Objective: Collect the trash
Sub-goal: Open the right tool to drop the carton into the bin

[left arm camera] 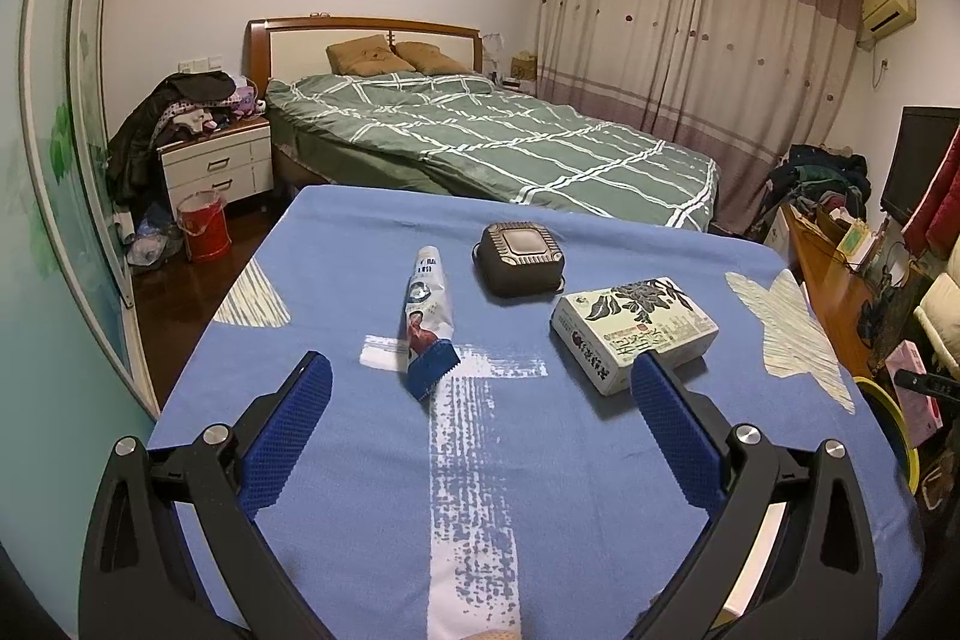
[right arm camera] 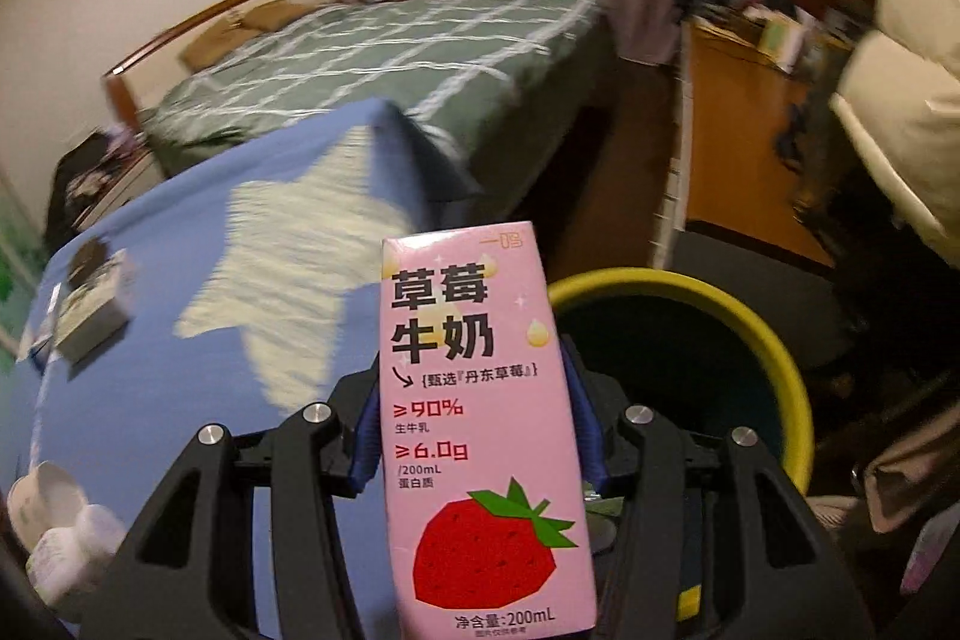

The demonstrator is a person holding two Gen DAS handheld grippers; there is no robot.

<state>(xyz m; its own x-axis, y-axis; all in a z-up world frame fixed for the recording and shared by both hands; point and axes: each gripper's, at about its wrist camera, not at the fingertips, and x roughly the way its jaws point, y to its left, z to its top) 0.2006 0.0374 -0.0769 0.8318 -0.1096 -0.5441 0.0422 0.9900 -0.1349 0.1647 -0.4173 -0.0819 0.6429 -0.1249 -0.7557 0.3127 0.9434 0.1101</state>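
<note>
My right gripper (right arm camera: pixel 474 430) is shut on a pink strawberry milk carton (right arm camera: pixel 474 400), held upright at the table's right edge beside a yellow-rimmed bin (right arm camera: pixel 774 340). My left gripper (left arm camera: pixel 480 394) hovers open over the blue-covered table (left arm camera: pixel 360 460), nothing between its blue pads (left arm camera: pixel 294 418). Just ahead of it lies a white and blue tube wrapper (left arm camera: pixel 427 322). A white box with leaf print (left arm camera: pixel 630 331) sits by the right finger, and a dark square device (left arm camera: pixel 521 259) lies farther back. The bin's yellow rim (left arm camera: pixel 894 418) shows at the table's right edge.
A bed with a green checked cover (left arm camera: pixel 480 136) stands beyond the table. A red bucket (left arm camera: pixel 204 226) and a white nightstand (left arm camera: pixel 219 163) are at the left. A wooden desk (right arm camera: pixel 738 124) with clutter is on the right. White cups (right arm camera: pixel 54 520) sit at the table's near left in the right wrist view.
</note>
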